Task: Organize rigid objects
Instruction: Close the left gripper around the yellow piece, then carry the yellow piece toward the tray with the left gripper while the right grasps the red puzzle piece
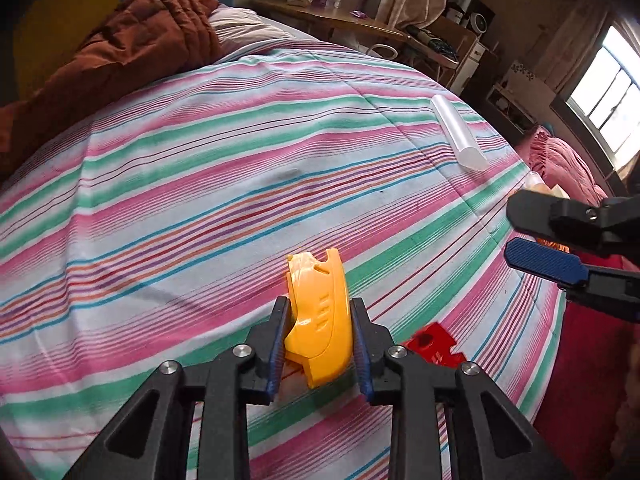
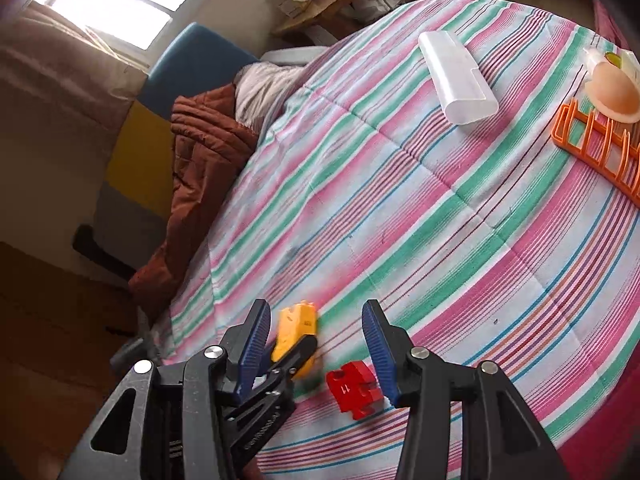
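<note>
Clamped jaws on the left gripper [image 1: 320,344] pinch a yellow plastic piece [image 1: 318,316] between their blue pads, one pad on each side of it, with the piece's notched end sticking out ahead over the striped bedspread [image 1: 200,168]. No earlier picture is at hand, so only the grip itself can be told. Just to the right of that gripper a red plastic piece [image 1: 434,348] lies flat on the bedspread, partly hidden behind the right finger. From the right wrist view the same red plastic piece [image 2: 354,392] sits between the fingers of the right gripper [image 2: 320,344], near its right-hand pad; the jaws there stand apart and neither pad appears to press on it, though the near edge is hard to read. The left gripper crosses under the right gripper's left finger, with the yellow plastic piece [image 2: 296,332] blurred in its hold. Farther off on the bedspread lies a clear plastic case [image 2: 458,76], well apart from both grippers, and at the right edge an orange rack [image 2: 592,148] with a pale round lid [image 2: 612,92] touching its far end. A brown quilt [image 1: 132,40] is bunched at the head of the bed.
</note>
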Demonstrator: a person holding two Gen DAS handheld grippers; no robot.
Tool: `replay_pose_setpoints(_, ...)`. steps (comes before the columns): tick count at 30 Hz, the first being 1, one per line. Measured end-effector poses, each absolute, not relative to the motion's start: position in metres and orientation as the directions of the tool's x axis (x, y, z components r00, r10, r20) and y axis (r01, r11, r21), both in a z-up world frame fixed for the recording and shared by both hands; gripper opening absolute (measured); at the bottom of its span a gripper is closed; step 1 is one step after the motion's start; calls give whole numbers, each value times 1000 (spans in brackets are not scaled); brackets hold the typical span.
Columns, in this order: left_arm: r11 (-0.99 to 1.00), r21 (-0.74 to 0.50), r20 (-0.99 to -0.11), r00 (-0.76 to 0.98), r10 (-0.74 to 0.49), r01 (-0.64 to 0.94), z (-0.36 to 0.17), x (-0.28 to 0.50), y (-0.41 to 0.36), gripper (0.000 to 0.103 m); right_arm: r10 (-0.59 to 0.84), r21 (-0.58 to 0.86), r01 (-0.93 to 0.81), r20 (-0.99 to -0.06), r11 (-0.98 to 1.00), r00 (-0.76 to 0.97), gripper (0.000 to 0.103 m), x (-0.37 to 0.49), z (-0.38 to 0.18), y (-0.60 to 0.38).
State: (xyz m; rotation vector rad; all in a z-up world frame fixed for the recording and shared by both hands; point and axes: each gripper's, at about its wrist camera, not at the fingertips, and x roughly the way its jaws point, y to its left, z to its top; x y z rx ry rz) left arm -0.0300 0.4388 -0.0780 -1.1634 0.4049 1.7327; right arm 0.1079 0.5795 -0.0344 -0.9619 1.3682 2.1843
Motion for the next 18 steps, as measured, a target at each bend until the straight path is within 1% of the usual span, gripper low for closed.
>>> replay_pose_setpoints(6, -553, -251, -834, -112, 540, -795, -70, -36, 380, 29, -98, 442, -696, -874, -566, -475, 49, 71, -53, 564)
replay_pose_setpoints(9, -575, -265, -827, -125, 549, -774, -65, -34, 354, 29, -87, 332, -687, -927, -646, -366, 49, 53, -61, 552)
replay_pose_setpoints(12, -588, -280, -812, -140, 567, -759, -55, -30, 329, 29, -33, 202, -669, -966, -716, -257, 49, 38, -70, 538)
replay_pose_setpoints(13, -590, -287, -805, -144, 576, -755, -52, -29, 322, 29, -30, 182, -656, -971, -732, -236, 54, 34, -73, 534)
replay_pose_setpoints(15, -596, -297, -792, -156, 590, -746, -44, -27, 306, 29, -40, 168, -632, -977, -757, -212, 55, 27, -79, 526)
replay_pose_setpoints(18, -612, -308, -776, -180, 605, -729, -34, -28, 280, 29, -2, 121, -620, -982, -775, -189, 55, 25, -80, 518)
